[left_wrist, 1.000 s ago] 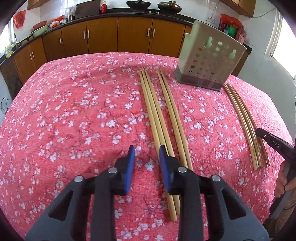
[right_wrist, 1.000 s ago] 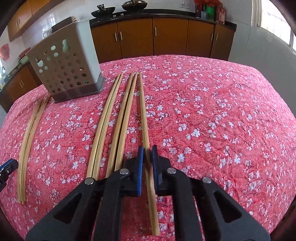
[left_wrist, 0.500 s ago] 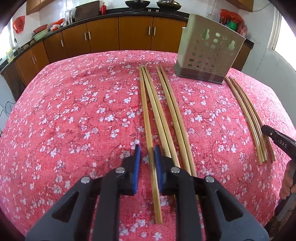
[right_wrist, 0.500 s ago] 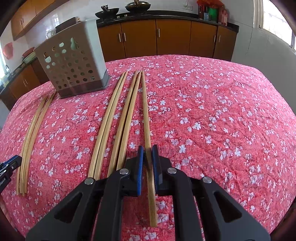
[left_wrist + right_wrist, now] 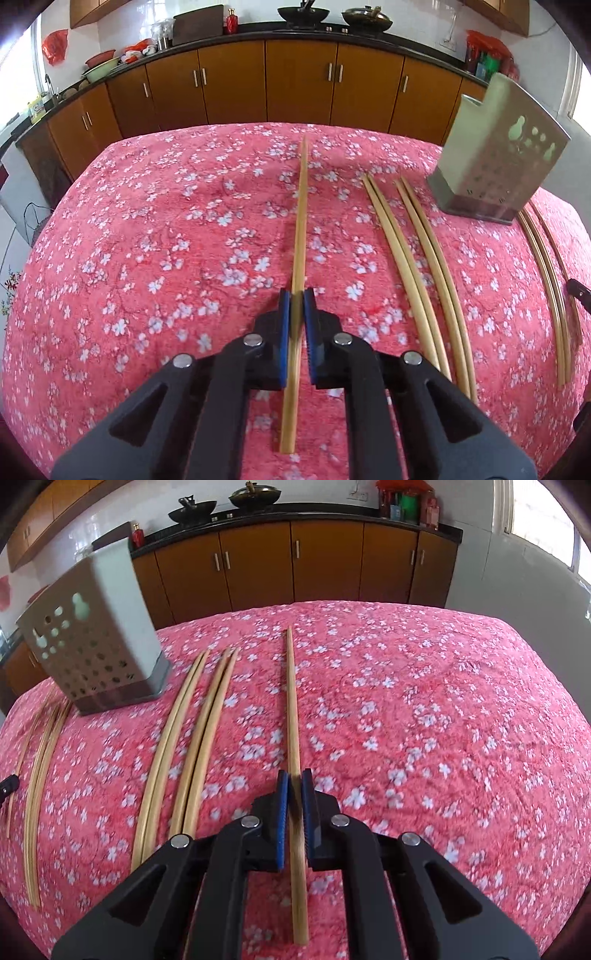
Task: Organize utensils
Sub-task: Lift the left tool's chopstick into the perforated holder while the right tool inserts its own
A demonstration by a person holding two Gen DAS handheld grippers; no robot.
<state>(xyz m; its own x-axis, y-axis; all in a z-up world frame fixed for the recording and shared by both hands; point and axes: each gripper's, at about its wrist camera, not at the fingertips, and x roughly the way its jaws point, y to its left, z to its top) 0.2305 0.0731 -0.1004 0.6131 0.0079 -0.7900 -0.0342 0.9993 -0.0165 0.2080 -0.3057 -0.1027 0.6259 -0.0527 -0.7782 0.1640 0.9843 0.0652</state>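
Note:
My left gripper (image 5: 296, 301) is shut on a bamboo chopstick (image 5: 301, 221) and holds it off the red floral cloth, pointing away. My right gripper (image 5: 294, 780) is shut on another bamboo chopstick (image 5: 292, 709), also lifted. Several more chopsticks (image 5: 417, 266) lie in pairs on the cloth, right of the held one in the left wrist view and left of it in the right wrist view (image 5: 188, 746). A grey perforated utensil holder (image 5: 498, 155) stands at the far right of the left wrist view and far left of the right wrist view (image 5: 92, 638).
Another bundle of chopsticks (image 5: 550, 280) lies beyond the holder; it also shows in the right wrist view (image 5: 40, 775). The table (image 5: 443, 701) has a red floral cloth. Brown kitchen cabinets (image 5: 258, 81) run behind the table's far edge.
My left gripper closed on a chopstick, lifted it and swung left, away from the pairs. My right gripper, shut on its chopstick throughout, lifted it and moved right.

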